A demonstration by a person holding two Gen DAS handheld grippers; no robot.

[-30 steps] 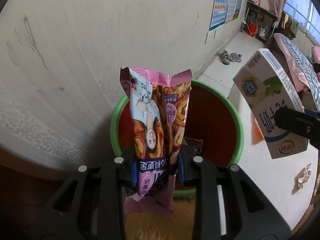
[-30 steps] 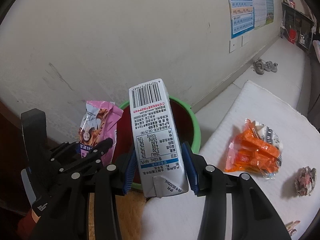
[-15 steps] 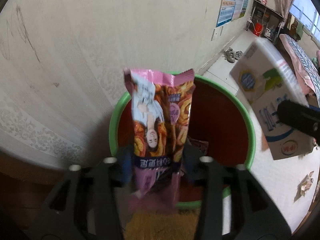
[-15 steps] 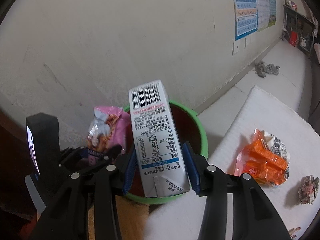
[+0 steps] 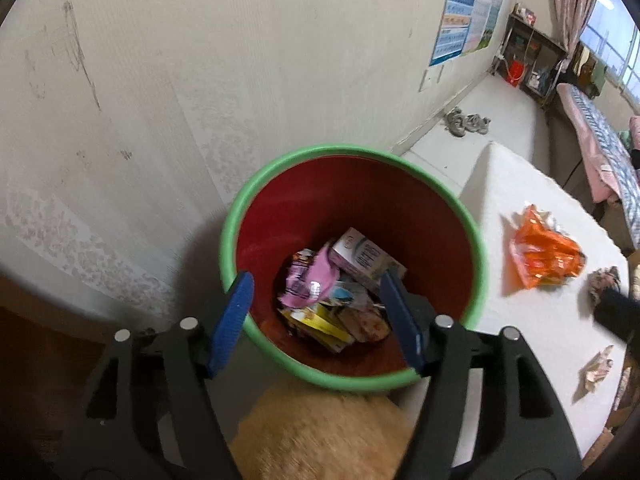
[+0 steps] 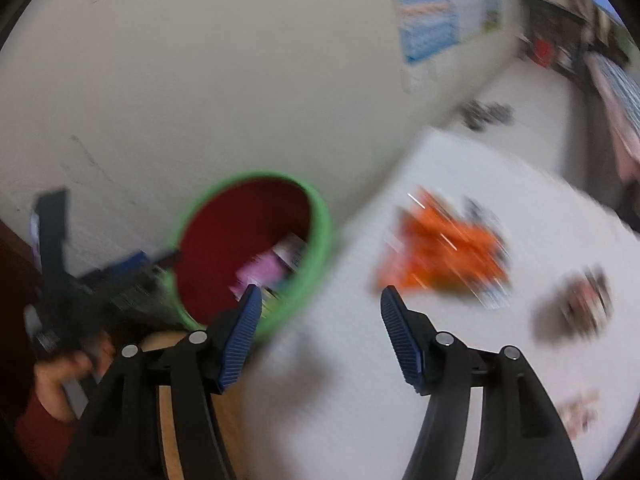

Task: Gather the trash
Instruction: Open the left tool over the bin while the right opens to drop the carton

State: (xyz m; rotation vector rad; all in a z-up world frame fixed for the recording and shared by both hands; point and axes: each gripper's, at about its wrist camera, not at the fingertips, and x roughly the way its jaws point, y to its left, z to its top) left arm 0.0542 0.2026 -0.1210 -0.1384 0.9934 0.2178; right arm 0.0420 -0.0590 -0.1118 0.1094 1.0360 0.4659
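Observation:
A red bin with a green rim [image 5: 264, 176] stands against the wall. Inside lie the pink snack wrapper [image 5: 308, 284], the milk carton [image 5: 360, 256] and other packets. My left gripper [image 5: 316, 312] is open and empty above the bin's near rim. My right gripper [image 6: 320, 312] is open and empty, right of the bin [image 6: 320, 220], over the white table [image 6: 340, 380]. The right wrist view is blurred. An orange wrapper [image 5: 540, 252] lies on the table; it also shows in the right wrist view [image 6: 444, 252]. A crumpled ball [image 6: 584, 308] lies further right.
A small crumpled paper [image 5: 596, 368] lies near the table's right edge. The wall [image 5: 200, 60] runs close behind the bin. Shoes [image 5: 466, 122] sit on the floor by the wall. A tan surface [image 5: 320, 436] is below the bin.
Both grippers opened. The pink wrapper and the milk carton dropped into the bin. My right gripper swung right, toward the table.

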